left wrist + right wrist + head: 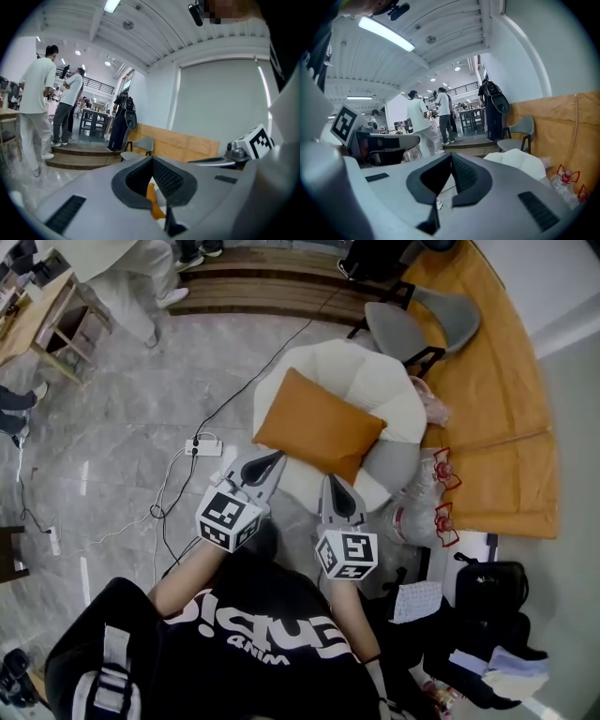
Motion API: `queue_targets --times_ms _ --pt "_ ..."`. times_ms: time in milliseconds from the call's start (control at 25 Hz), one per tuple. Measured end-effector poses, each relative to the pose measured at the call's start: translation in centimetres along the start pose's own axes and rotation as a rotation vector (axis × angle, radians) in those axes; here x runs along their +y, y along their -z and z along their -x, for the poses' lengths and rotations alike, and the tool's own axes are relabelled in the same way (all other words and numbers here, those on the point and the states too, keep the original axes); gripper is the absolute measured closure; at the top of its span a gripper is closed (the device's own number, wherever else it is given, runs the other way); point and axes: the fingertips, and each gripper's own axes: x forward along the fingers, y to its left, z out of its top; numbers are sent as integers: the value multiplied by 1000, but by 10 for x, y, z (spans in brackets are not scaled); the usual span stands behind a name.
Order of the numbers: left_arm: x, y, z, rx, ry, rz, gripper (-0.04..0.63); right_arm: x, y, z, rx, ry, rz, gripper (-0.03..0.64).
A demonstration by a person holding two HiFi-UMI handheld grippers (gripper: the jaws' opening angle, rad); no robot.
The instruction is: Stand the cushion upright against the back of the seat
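An orange cushion [319, 426] lies tilted on a cream round seat [398, 395] with a puffy back, in the middle of the head view. My left gripper [278, 457] is shut and empty, its tip close to the cushion's near left edge. My right gripper [335, 486] is also shut with nothing in it, just short of the cushion's near corner. In the left gripper view a sliver of the orange cushion [152, 198] shows through the closed jaws. The right gripper view shows the cream seat [520, 161] to the right of its jaws.
A grey chair [422, 324] stands behind the seat by an orange wall panel [492, 399]. A power strip [204, 447] and cables lie on the marble floor at left. Clear bags with red ties [433, 507] sit at the right. People stand at the far end [423, 123].
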Motion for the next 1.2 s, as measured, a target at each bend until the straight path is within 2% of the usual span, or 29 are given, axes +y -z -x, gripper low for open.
queue_targets --times_ms 320,680,960,1200 --pt "53 -7 -46 43 19 -2 588 -24 -17 -59 21 49 -1 595" --pt "62 -10 -85 71 39 29 588 -55 -23 -82 52 67 -9 594" --pt "60 -12 -109 73 -7 36 588 -81 -26 -92 74 24 1 594" --pt "54 -6 -128 82 -78 40 588 -108 -25 -95 81 -11 8 594"
